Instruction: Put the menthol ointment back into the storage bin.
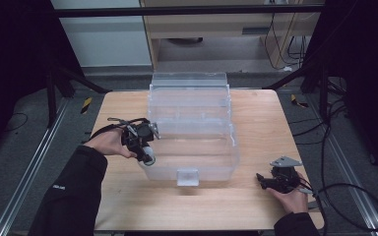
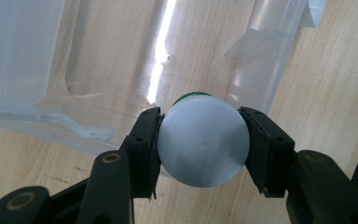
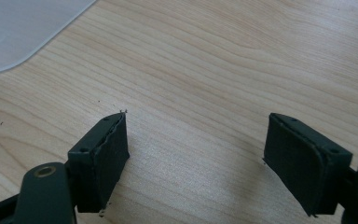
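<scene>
My left gripper (image 1: 146, 155) is shut on a small round bottle (image 2: 203, 143) with a white end and a green band behind it; the pads press both its sides. It hangs over the near-left rim of a clear plastic box (image 1: 192, 129) on the wooden table (image 1: 256, 201). The bottle (image 1: 149, 157) points down toward the box's inside. My right gripper (image 1: 262, 181) rests low at the table's near right, jaws wide apart with bare wood between them (image 3: 196, 154).
The box's clear lid (image 1: 188, 81) stands open at the back. A latch tab (image 1: 187, 177) sticks out of the box's front wall. Cables trail off the table's right side (image 1: 354, 191). A corner of the clear box (image 3: 18, 32) lies ahead of the right gripper.
</scene>
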